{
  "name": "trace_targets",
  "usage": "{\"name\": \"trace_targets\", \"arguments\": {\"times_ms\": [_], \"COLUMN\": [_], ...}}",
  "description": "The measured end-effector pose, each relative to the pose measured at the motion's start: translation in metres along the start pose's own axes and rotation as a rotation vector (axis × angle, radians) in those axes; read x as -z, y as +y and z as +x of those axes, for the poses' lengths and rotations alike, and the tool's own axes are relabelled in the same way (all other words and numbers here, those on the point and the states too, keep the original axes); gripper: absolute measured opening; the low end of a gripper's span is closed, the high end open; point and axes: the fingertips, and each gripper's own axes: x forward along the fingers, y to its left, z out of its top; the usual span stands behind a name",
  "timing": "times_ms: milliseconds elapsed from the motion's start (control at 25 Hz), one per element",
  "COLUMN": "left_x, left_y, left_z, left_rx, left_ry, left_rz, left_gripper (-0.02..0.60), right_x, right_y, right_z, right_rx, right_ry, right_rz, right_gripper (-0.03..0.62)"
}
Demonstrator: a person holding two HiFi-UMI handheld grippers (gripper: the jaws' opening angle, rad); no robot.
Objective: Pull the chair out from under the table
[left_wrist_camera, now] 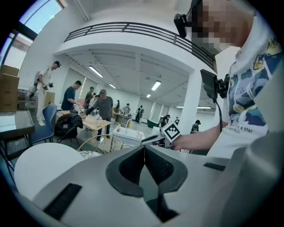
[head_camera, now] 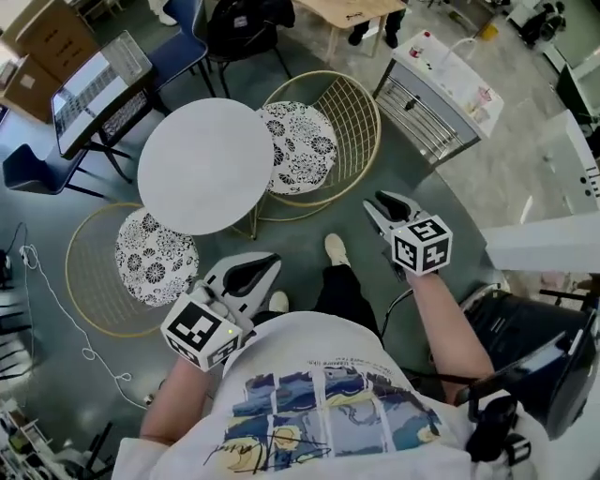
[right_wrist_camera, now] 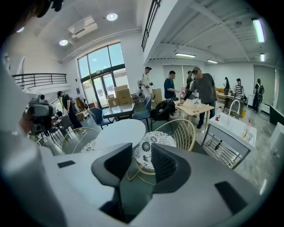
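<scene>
A round white table (head_camera: pixel 206 164) stands on the grey floor. Two gold wire chairs with black-and-white patterned cushions are tucked partly under it: one at its far right (head_camera: pixel 352 131), one at its near left (head_camera: pixel 94 281). My left gripper (head_camera: pixel 272 264) hovers near the table's front edge, jaws shut and empty. My right gripper (head_camera: pixel 375 202) is open and empty, just short of the right chair's rim. The right gripper view looks between its jaws (right_wrist_camera: pixel 142 153) at that chair (right_wrist_camera: pixel 179 131) and the table (right_wrist_camera: pixel 120 132). In the left gripper view the tips (left_wrist_camera: pixel 144 147) meet.
A white metal unit (head_camera: pixel 431 94) stands right of the far chair. A dark desk (head_camera: pixel 98 89) and a blue chair (head_camera: pixel 37 173) are at the left, a wooden table (head_camera: pixel 352 11) behind. A white cable (head_camera: pixel 56 309) trails on the floor. Several people stand farther off.
</scene>
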Motion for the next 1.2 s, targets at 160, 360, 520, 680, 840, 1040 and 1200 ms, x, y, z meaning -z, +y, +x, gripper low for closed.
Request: {"name": "trace_targets", "arguments": {"times_ms": [160, 360, 520, 680, 840, 1040, 1200], "left_x": [-0.025, -0.06, -0.075, -0.098, -0.108, -0.11, -0.109], "left_y": [0.019, 0.024, 0.03, 0.043, 0.049, 0.055, 0.057], "left_z": [0.059, 0.132, 0.178, 0.19, 0.188, 0.186, 0.187], "left_rx": [-0.078, -0.171, -0.265, -0.331, -0.373, -0.441, -0.467], "left_ry": [-0.009, -0.035, -0.006, 0.012, 0.033, 0.036, 0.049], "left_rz": [-0.031, -0.061, -0.083, -0.104, -0.099, -0.128, -0.141], "left_gripper": [0.011, 0.011, 0.011, 0.011, 0.011, 0.011, 0.011], "right_x": [-0.011, -0.016, -0.015, -0.015, 0.0, 0.005, 0.006], "right_y": [-0.099, -0.203, -0.27, -0.306, -0.321, -0.319, -0.321], "right_z": [0.055, 0.121, 0.175, 0.223, 0.255, 0.282, 0.295], "right_rx": [-0.001, -0.034, -0.059, -0.051, -0.043, -0.078, -0.076], "right_ry": [0.06, 0.132, 0.187, 0.25, 0.304, 0.335, 0.343], "right_rz": [0.024, 0.028, 0.024, 0.1, 0.162, 0.173, 0.214], "right_gripper": [0.12, 0.127, 0.137, 0.143, 0.144, 0.153, 0.152]}}
